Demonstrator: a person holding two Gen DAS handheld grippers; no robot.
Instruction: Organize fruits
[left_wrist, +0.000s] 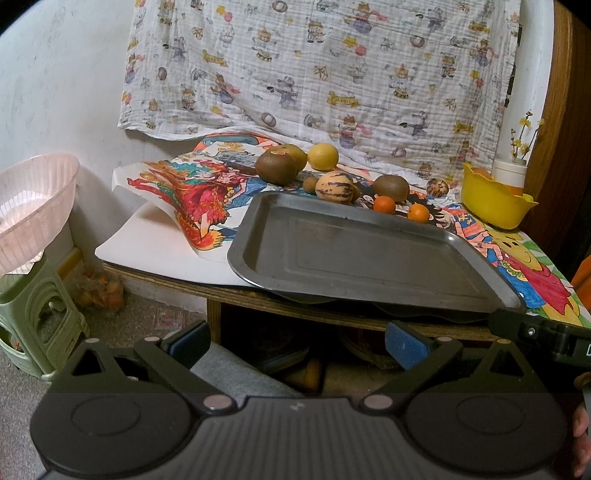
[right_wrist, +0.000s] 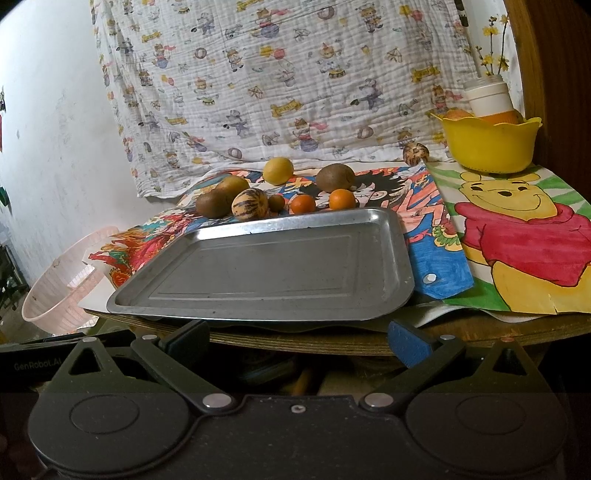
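Both the left hand-held gripper (left_wrist: 297, 341) and right hand-held gripper (right_wrist: 298, 341) hang wide open and empty below the counter (right_wrist: 480, 328) edge. At twelve o'clock lies the bare metal tray (right_wrist: 266, 266); the fruits (right_wrist: 249, 204) cluster beyond it. Only the left view shows the green stool (left_wrist: 40, 317); the yellow bowl (right_wrist: 489, 144) hides its contents.

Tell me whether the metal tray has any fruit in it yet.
Empty. The metal tray shows only bare metal in both views; the fruits, such as the striped melon, sit on the table behind it.
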